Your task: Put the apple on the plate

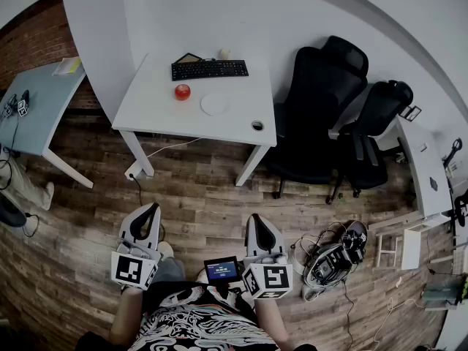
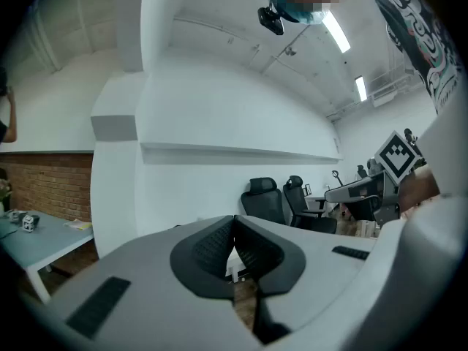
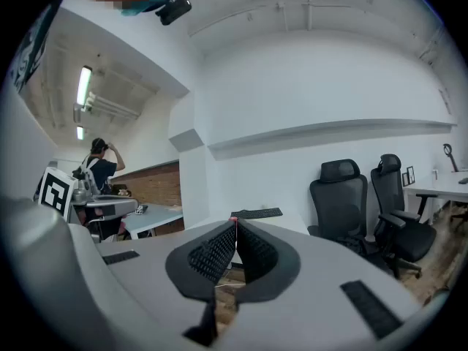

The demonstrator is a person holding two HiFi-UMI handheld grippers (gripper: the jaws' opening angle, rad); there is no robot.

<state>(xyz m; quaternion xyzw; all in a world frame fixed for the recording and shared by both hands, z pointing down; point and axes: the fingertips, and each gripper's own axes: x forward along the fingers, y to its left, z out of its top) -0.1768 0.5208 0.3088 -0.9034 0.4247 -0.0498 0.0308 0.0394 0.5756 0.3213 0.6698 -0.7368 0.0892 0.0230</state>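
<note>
Round, glossy red apple (image 1: 182,91) sits near the middle of the flat white table (image 1: 157,112). The matte white disc of a plate (image 1: 215,104) is also on the table, apart from the apple. Left gripper (image 1: 151,210) and right gripper (image 1: 256,220) are well short of the table, their ribbed black pads pressed together with nothing between. The head view shows apple and plate from above. Only the right gripper view catches a standing person (image 3: 99,165).
</note>
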